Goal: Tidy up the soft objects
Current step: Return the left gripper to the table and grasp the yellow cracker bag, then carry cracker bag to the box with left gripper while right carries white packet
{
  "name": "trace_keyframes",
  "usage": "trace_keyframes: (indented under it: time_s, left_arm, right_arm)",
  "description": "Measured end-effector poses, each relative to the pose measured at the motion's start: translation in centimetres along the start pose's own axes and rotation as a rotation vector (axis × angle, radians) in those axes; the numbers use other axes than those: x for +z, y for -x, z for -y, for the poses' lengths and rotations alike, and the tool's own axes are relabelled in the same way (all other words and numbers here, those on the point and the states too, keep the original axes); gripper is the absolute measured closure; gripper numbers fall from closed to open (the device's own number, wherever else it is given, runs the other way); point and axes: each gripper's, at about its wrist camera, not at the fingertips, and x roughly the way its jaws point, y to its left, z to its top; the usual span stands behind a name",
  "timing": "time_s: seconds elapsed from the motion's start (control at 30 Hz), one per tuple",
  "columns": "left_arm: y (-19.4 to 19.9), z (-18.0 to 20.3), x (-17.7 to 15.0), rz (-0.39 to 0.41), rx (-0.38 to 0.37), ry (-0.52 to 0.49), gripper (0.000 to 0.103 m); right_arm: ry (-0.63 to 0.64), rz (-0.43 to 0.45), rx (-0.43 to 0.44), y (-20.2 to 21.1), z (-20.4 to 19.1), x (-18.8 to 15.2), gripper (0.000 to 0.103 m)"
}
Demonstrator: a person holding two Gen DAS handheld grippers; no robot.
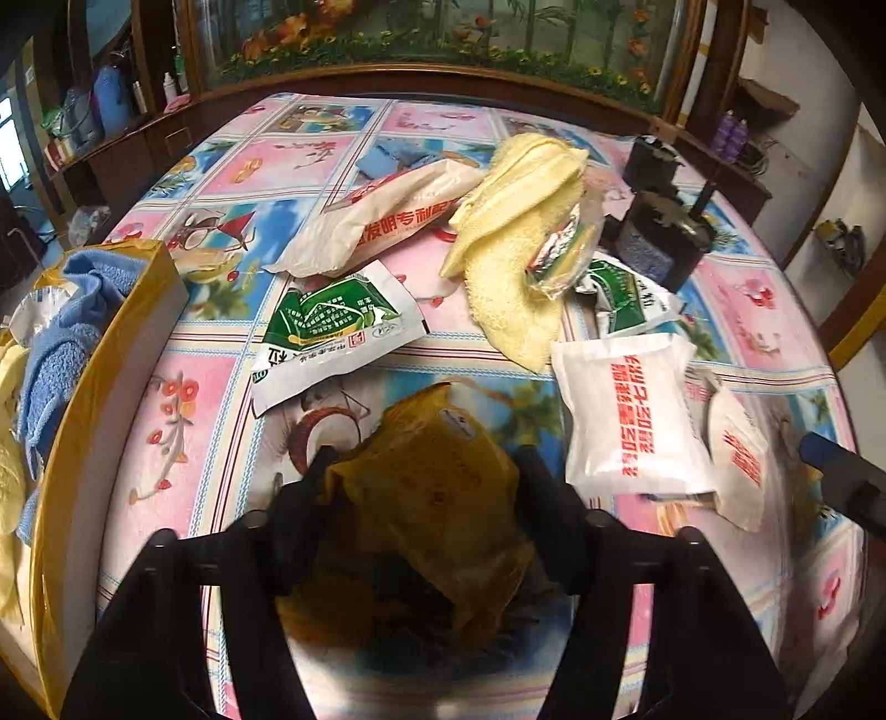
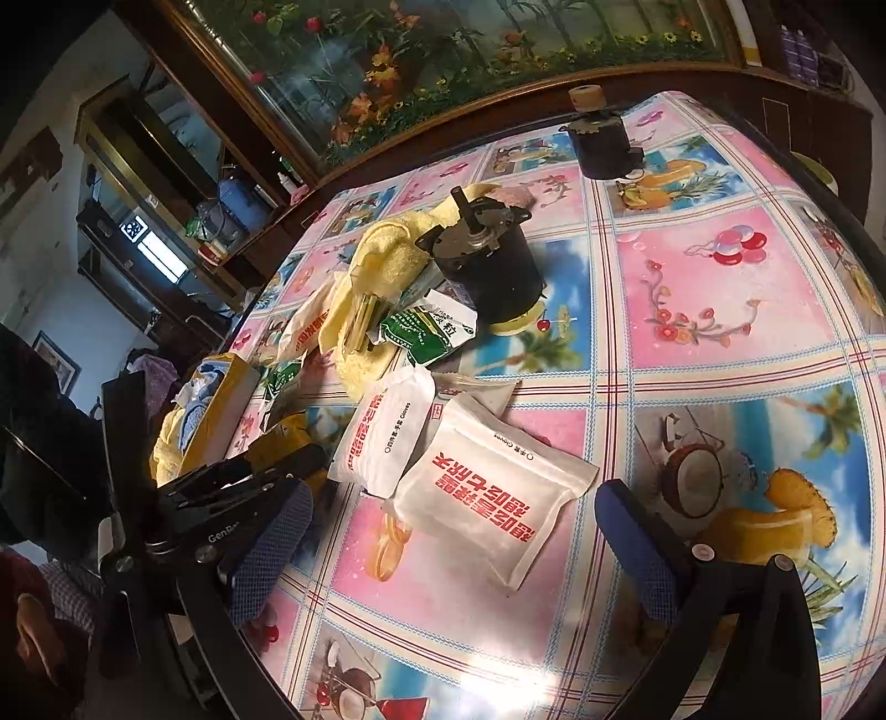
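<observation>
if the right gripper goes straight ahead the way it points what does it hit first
Most likely the white packet with red print, lying flat on the table between the open right gripper fingers; depth is hard to judge.

- A patterned tablecloth [image 2: 720, 288] is spread over the table.
- Two black motors [image 2: 487, 266] [image 2: 601, 141] are stood on it.
- A framed flower picture [image 1: 432, 33] is seen behind.
</observation>
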Motion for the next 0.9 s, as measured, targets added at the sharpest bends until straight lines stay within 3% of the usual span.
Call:
trace_keyframes:
  time_s: [0.17, 0.33, 0.53, 0.57, 0.6, 0.63, 0.7, 0.83, 0.87, 0.9]
  left_arm:
    - [3.0, -2.0, -1.3, 0.032, -0.121, 0.056, 0.048]
    - [5.1, -3.5, -2.1, 0.065, -0.165, 0.097, 0.047]
    - [6.1, -4.0, -2.7, 0.084, -0.182, 0.102, 0.047]
    - [6.2, -4.0, -2.7, 0.087, -0.185, 0.104, 0.047]
    - [6.4, -4.1, -2.9, 0.090, -0.188, 0.106, 0.047]
    - [6.6, -4.2, -3.0, 0.095, -0.190, 0.109, 0.047]
    - [6.9, -4.3, -3.3, 0.100, -0.195, 0.117, 0.047]
    - [7.7, -4.7, -4.1, 0.110, -0.205, 0.128, 0.047]
    - [8.0, -4.7, -4.2, 0.115, -0.205, 0.127, 0.047]
    - [8.3, -4.8, -4.4, 0.121, -0.204, 0.125, 0.047]
  right_arm:
    - [0.113, -0.056, -0.057, -1.2, -0.9, 0.2, 0.000]
    - [0.223, -0.136, -0.116, -3.9, -1.7, 0.0, 0.001]
    - [0.234, -0.128, -0.112, -4.4, -1.6, -0.3, 0.010]
    - [0.247, -0.128, -0.116, -4.2, -1.7, -0.5, 0.015]
    - [0.262, -0.131, -0.122, -4.0, -1.9, -0.7, 0.037]
    - [0.271, -0.143, -0.127, -4.0, -2.0, -0.9, 0.046]
    - [0.293, -0.150, -0.145, -3.6, -2.4, -1.3, 0.055]
    - [0.322, -0.186, -0.146, -3.1, -3.2, -2.4, 0.060]
    - [0.325, -0.216, -0.134, -2.8, -3.5, -2.8, 0.077]
    - [0.326, -0.253, -0.112, -2.9, -3.7, -3.2, 0.078]
